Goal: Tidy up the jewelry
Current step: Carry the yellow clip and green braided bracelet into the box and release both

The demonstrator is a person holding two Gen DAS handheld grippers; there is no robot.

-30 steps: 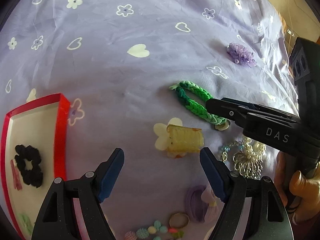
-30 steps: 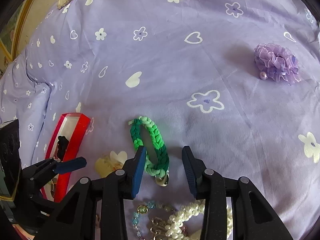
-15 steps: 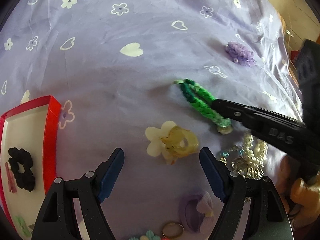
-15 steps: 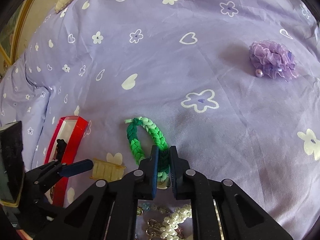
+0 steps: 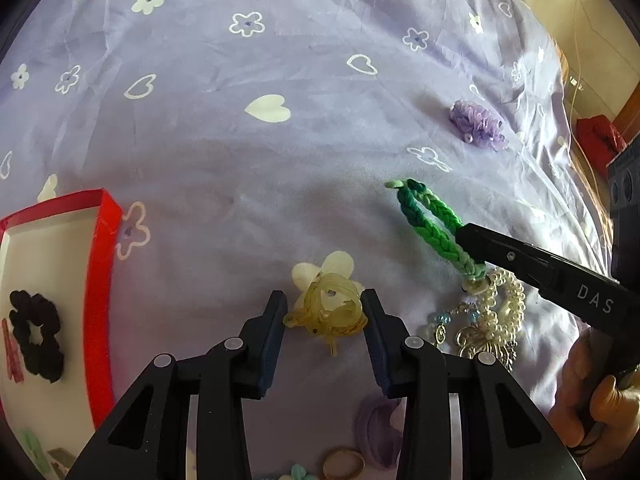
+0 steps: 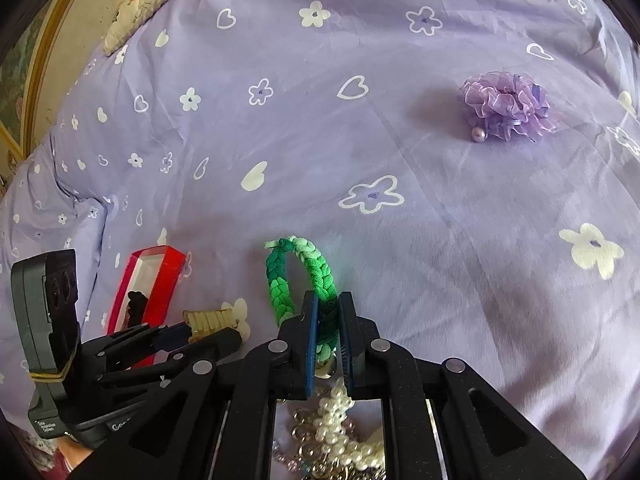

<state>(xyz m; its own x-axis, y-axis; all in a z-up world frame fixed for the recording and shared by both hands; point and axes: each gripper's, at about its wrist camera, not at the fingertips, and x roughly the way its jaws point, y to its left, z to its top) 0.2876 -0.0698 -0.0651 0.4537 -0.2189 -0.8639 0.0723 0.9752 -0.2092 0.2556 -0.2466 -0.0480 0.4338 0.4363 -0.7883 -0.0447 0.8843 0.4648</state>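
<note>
My left gripper [image 5: 324, 312] is shut on a yellow translucent hair tie [image 5: 330, 312], its pads touching both sides; the tie also shows in the right wrist view [image 6: 210, 320]. My right gripper [image 6: 328, 320] is shut on one strand of a green braided bracelet [image 6: 280, 280], which also shows in the left wrist view [image 5: 432, 224], lifted slightly off the purple bedsheet [image 5: 240, 140]. A red-rimmed white box [image 5: 102, 280] at the left holds a black scrunchie [image 5: 36, 340].
A pile of pearl and metal jewelry [image 5: 488, 320] lies under the right gripper. A purple ruffled scrunchie [image 6: 508, 106] sits farther back. A purple clip [image 5: 376, 432], a ring [image 5: 344, 464] and small beads lie near the left gripper's base.
The left gripper moved forward and closed on the yellow hair tie. The right gripper closed on the green bracelet and has tilted it up.
</note>
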